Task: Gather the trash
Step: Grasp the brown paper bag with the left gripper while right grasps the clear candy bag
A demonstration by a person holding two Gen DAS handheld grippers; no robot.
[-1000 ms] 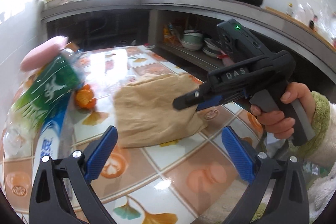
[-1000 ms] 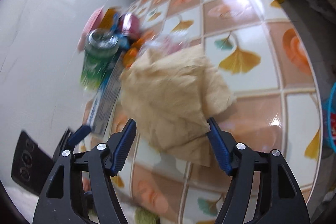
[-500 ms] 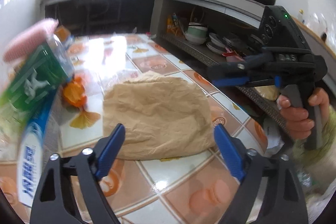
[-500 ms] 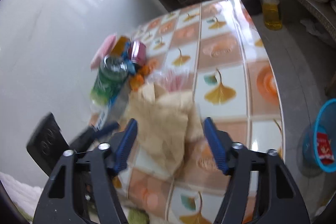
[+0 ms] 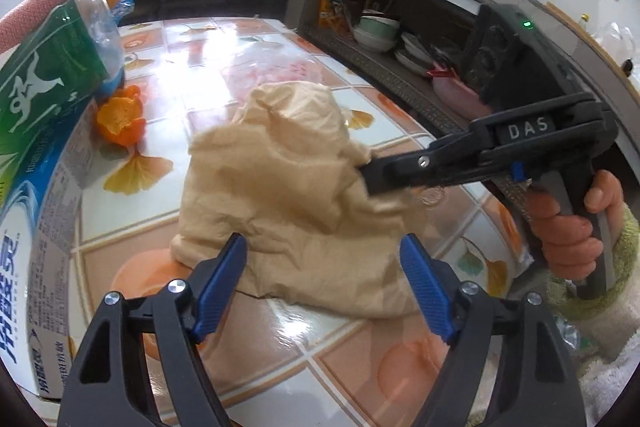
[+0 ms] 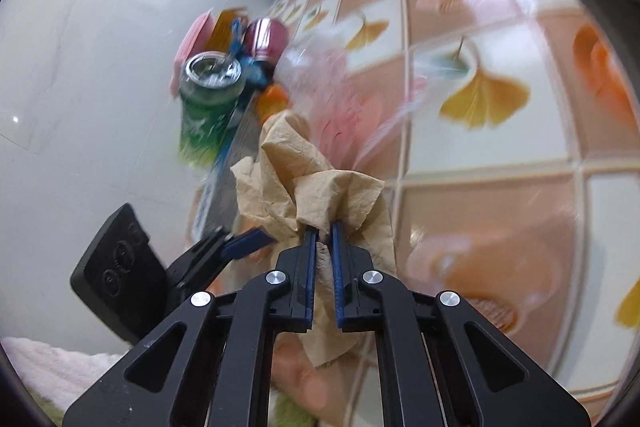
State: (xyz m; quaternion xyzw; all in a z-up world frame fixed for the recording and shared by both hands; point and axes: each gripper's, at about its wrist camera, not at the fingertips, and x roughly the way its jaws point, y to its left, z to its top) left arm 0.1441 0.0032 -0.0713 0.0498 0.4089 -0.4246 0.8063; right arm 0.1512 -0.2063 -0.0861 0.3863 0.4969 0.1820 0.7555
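A crumpled brown paper bag [image 5: 288,187] lies on the tiled table [image 5: 280,347]. My right gripper [image 6: 323,231] is shut on the bag's upper edge [image 6: 320,187] and lifts that side; it shows in the left wrist view [image 5: 366,173] pinching the bag from the right. My left gripper [image 5: 324,267] is open, its blue pads either side of the bag's near edge, not touching it that I can tell. Orange peel [image 5: 120,117], a green bottle [image 5: 52,75] and a toothpaste box [image 5: 36,235] lie left of the bag.
A clear plastic bag with pink print [image 6: 340,99] lies behind the paper bag. A red can [image 6: 266,39] and pink sponge [image 6: 192,39] sit by the white wall. Shelves with bowls [image 5: 376,31] stand beyond the table's right edge.
My right gripper closed on the paper bag's top edge and pulled it up, bunching the bag. My left gripper moved closer to the bag's near edge.
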